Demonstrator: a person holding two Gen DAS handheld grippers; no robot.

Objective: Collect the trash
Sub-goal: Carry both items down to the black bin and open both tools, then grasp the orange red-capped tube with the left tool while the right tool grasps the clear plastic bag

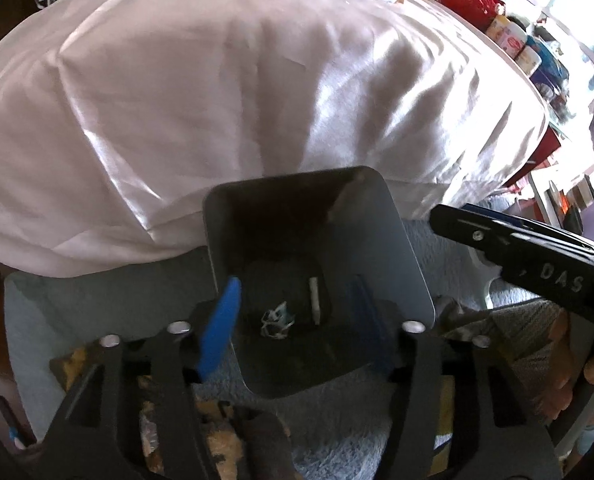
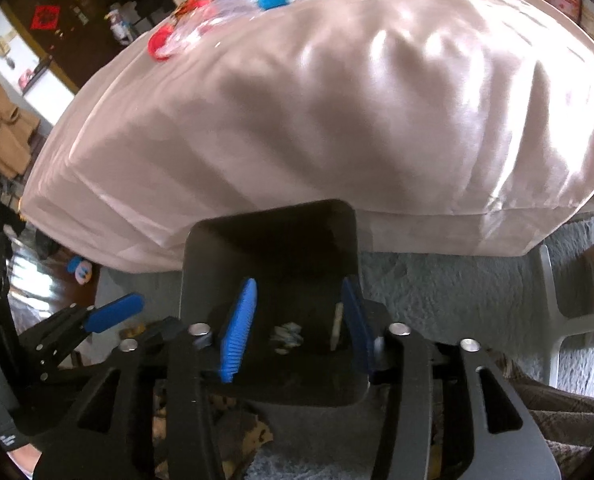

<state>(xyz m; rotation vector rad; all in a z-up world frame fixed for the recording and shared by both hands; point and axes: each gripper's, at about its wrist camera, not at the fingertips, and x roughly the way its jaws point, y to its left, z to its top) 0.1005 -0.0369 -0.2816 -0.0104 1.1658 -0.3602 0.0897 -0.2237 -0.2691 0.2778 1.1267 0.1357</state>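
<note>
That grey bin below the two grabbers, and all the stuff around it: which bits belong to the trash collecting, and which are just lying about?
Part of the job:
- grey bin
- crumpled scrap and white stick inside it
- left gripper and right gripper, both open above the bin

Just lying about:
- white tablecloth
- jars along the table edge
- pale blue rug

bins: 1, dark square bin (image 1: 401, 256), right under both tools
scraps in bin: 2, crumpled wad (image 1: 276, 319) plus white stick (image 1: 314, 300), between the fingers
grippers: 2, left gripper (image 1: 297, 320), right gripper (image 2: 297, 328)
blue finger pads (image 1: 221, 328): 2 per gripper
white-draped tables (image 1: 217, 100): 1, ahead
far-edge clutter: too jumbled to count
</note>
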